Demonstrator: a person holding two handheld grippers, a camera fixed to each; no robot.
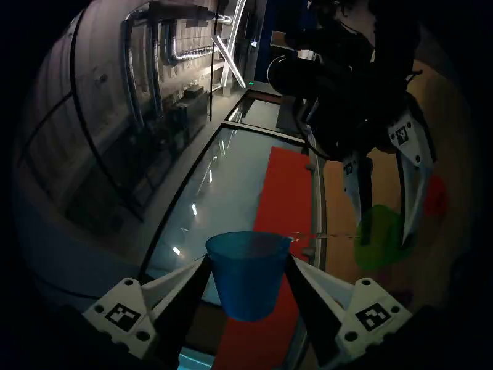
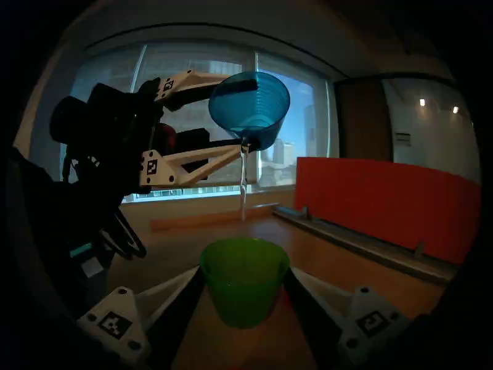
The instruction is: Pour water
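Note:
My left gripper (image 1: 249,280) is shut on a blue cup (image 1: 249,272), tipped on its side. In the right gripper view that blue cup (image 2: 249,109) hangs high, held by the left gripper (image 2: 237,114), and a thin stream of water (image 2: 243,185) falls from its rim. Below it stands a green cup (image 2: 244,287) with my right gripper (image 2: 244,290) shut on it, upright over the wooden table (image 2: 333,265). In the left gripper view the green cup (image 1: 381,237) sits between the right gripper's fingers (image 1: 414,203), with the stream (image 1: 323,235) reaching toward it.
A red partition panel (image 2: 394,200) with a metal rail (image 2: 363,243) runs along the table's right side. Large windows (image 2: 185,117) lie behind the left gripper. A red spot (image 1: 435,196) lies on the table near the green cup.

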